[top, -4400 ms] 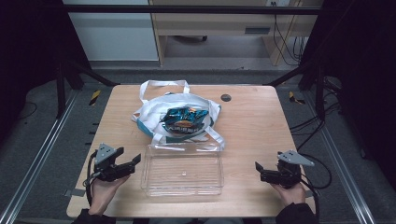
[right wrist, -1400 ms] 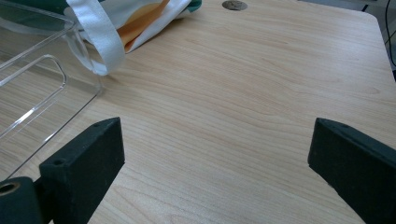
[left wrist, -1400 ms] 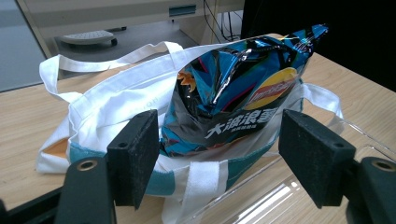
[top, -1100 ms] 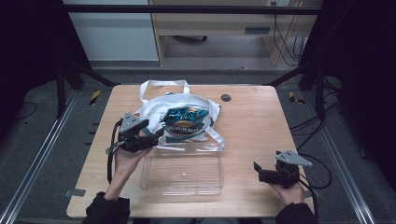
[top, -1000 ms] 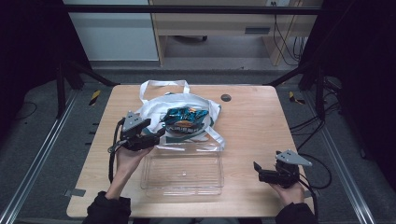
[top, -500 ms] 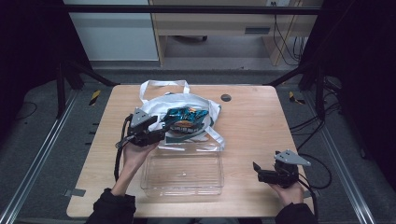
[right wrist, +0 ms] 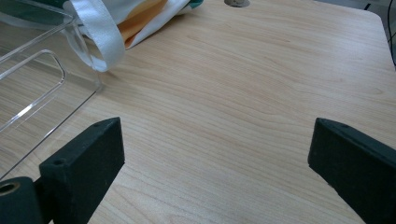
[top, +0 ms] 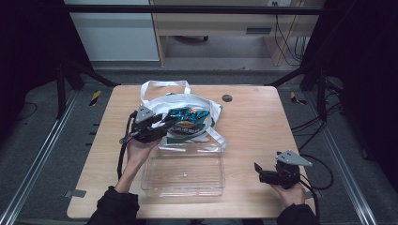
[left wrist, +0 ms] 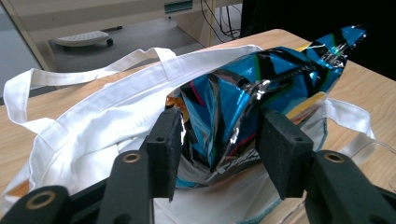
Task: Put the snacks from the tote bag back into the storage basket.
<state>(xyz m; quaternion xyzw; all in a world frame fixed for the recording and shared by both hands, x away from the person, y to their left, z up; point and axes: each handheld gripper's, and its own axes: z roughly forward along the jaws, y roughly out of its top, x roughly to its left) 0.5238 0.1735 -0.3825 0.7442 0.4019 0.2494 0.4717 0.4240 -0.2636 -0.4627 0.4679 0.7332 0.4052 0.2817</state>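
The crinkled blue foil snack bag point(left wrist: 261, 98) carries orange, black and white print, but none of its lettering can be read, and it lies on top of the white cloth tote bag point(left wrist: 107, 126) at the far middle of the light wooden table point(top: 263, 126). The left gripper point(left wrist: 217, 140) has just been closing its jaws, and the bag's lower end now sits between them, both pads at the foil, though a firm pinch cannot be told. The right gripper point(right wrist: 212, 154) rests with jaws spread wide over bare wood, right of the clear plastic rectangular tray point(top: 184, 174).

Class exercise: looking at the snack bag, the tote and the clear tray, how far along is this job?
Early. Done: the left hand-held gripper has reached the shiny blue snack bag in the white cloth tote bag. In hand: its jaws have been closing around the packet. Left: lifting it out; the clear plastic tray is empty.
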